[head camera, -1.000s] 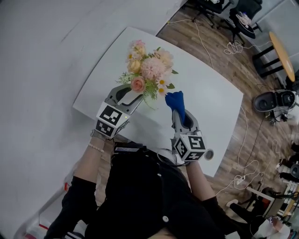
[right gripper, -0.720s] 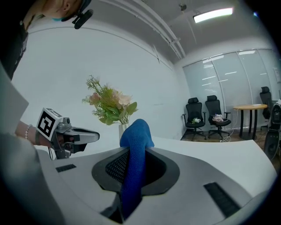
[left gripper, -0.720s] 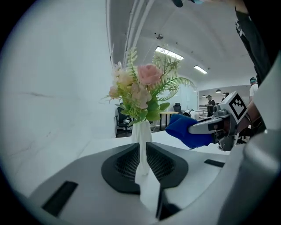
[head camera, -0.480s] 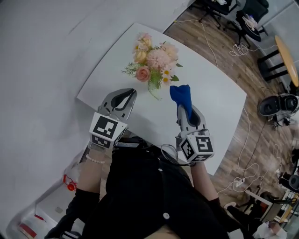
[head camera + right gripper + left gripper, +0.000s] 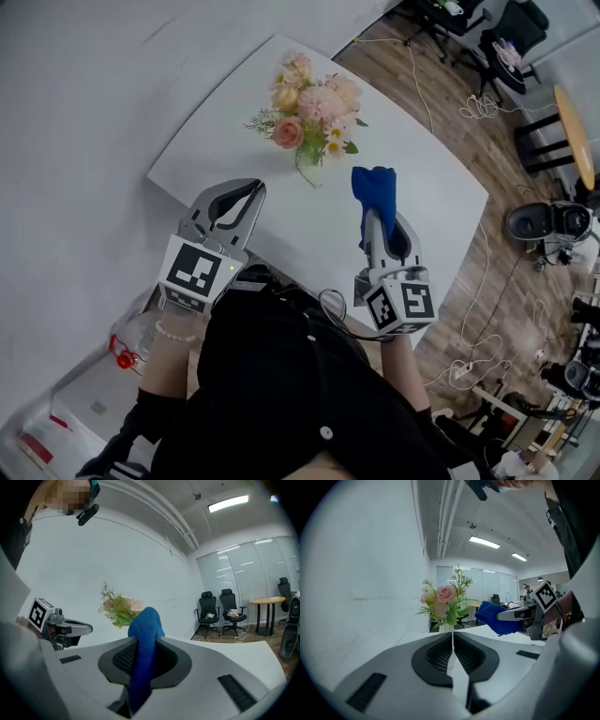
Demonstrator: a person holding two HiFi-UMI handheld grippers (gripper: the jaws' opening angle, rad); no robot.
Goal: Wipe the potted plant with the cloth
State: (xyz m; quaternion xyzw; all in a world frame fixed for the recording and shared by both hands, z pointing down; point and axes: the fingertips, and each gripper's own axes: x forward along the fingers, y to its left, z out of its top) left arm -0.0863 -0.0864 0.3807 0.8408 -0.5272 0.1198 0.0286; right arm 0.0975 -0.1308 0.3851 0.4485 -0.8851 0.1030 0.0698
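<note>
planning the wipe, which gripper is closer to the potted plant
Left, narrowly. In the head view the left gripper is just below-left of the potted plant; the right gripper, clamping the blue cloth, sits lower-right.

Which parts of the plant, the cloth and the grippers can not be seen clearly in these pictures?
- Pot of the potted plant: head view, flowers mostly cover it; left gripper view, the left gripper cuts it off; right gripper view, the cloth hides it.
- Pads of the right gripper: the cloth covers them.
- Cloth's lower end: right gripper view, sunk between the jaws.

white table (image 5: 431,202); potted plant (image 5: 307,127) on it
</note>
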